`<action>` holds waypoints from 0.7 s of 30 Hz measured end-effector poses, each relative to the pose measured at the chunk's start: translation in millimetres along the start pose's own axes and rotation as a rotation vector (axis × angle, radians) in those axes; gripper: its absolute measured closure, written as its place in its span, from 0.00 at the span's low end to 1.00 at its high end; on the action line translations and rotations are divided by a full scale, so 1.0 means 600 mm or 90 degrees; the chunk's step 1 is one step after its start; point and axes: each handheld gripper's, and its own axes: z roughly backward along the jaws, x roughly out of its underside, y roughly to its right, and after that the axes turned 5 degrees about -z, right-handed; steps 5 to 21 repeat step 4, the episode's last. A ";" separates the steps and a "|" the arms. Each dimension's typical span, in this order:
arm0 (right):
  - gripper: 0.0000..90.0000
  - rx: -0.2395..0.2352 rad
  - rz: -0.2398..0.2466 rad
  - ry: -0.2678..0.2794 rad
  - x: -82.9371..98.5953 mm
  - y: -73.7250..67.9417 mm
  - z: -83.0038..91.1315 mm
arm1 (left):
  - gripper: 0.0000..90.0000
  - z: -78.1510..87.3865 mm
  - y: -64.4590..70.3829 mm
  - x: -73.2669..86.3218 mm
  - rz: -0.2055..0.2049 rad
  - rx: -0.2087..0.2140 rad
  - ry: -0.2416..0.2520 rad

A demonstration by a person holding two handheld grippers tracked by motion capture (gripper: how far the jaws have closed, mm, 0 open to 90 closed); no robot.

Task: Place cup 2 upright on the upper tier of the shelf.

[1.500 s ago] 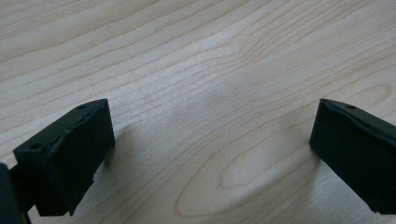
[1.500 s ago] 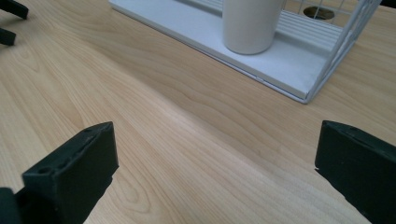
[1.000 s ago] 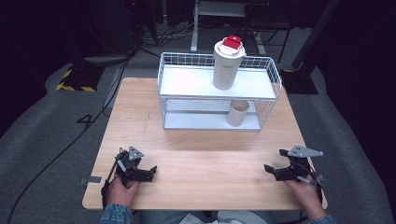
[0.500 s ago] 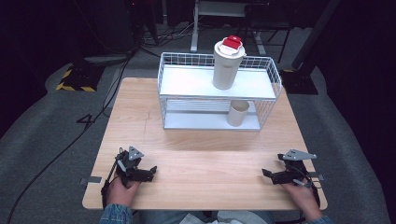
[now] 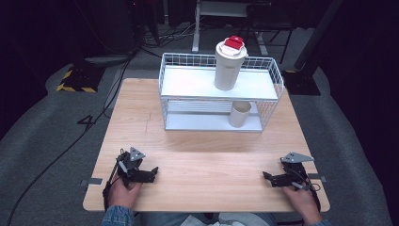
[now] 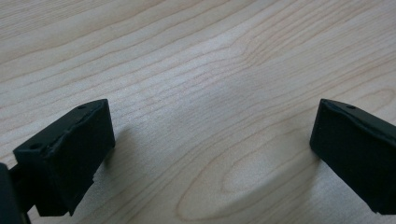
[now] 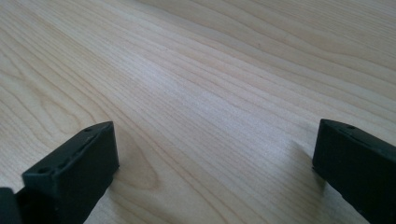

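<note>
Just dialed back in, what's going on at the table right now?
Nothing is being handled yet. A person holds the left gripper and the right gripper low over the near edge of the wooden table, both open with nothing between the jaws. At the far side stands a white wire rack. A tall white tumbler with a red-topped lid stands on its upper shelf, and a small beige cup stands on the lower shelf, below it.

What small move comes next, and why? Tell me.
Probably lift the right claw off the table and carry it toward the small cup on the lower shelf of the wire rack. Both claws are open and empty at the near edge, and that cup stands on the right claw's side.
</note>
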 end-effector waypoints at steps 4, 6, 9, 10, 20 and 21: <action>0.01 0.003 -0.004 0.001 0.001 -0.002 0.001 | 0.00 0.000 0.000 0.000 0.008 0.001 0.001; 0.01 0.003 -0.004 0.001 0.001 -0.002 0.001 | 0.00 0.000 0.000 0.000 0.008 0.001 0.001; 0.01 0.003 -0.004 0.001 0.001 -0.002 0.001 | 0.00 0.000 0.000 0.000 0.008 0.001 0.001; 0.01 0.003 -0.004 0.001 0.001 -0.002 0.001 | 0.00 0.000 0.000 0.000 0.008 0.001 0.001; 0.01 0.003 -0.004 0.001 0.001 -0.002 0.001 | 0.00 0.000 0.000 0.000 0.008 0.001 0.001; 0.01 0.003 -0.004 0.001 0.001 -0.002 0.001 | 0.00 0.000 0.000 0.000 0.008 0.001 0.001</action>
